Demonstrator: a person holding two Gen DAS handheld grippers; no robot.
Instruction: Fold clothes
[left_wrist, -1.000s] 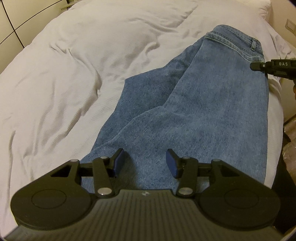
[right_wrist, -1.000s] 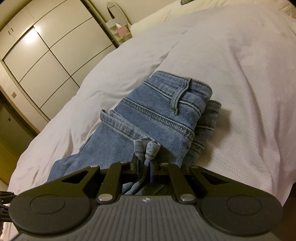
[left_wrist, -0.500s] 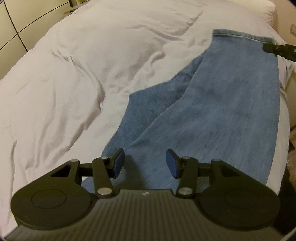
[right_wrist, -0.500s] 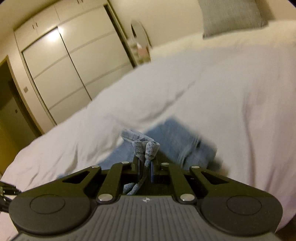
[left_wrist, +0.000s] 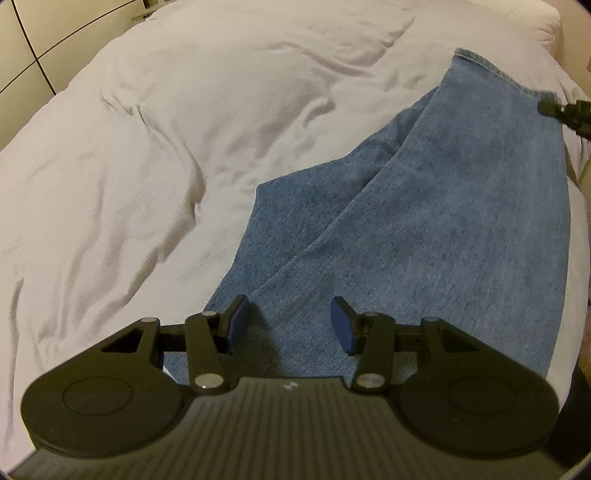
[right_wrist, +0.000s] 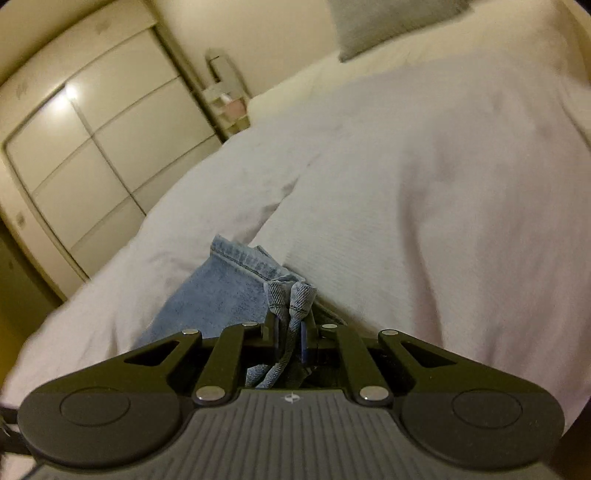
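Blue jeans (left_wrist: 424, 240) lie stretched across the white duvet, running from the near edge to the far right. My left gripper (left_wrist: 290, 312) hovers open over the near end of the denim, its blue pads (left_wrist: 236, 321) apart with nothing pinched. My right gripper (right_wrist: 290, 326) is shut on a bunched fold of the jeans (right_wrist: 291, 295) at their other end, holding it a little off the bed. In the left wrist view the right gripper's tip (left_wrist: 554, 107) shows at the far right edge of the jeans.
The white duvet (left_wrist: 166, 129) is rumpled with soft ridges to the left of the jeans. A grey pillow (right_wrist: 388, 22) lies at the head of the bed. A pale wardrobe (right_wrist: 92, 155) and a small shelf with a mirror (right_wrist: 225, 99) stand beyond the bed.
The right gripper has pulled its end of the jeans away and slightly up, drawing the denim out longer and flatter. The left gripper stays open over the near end.
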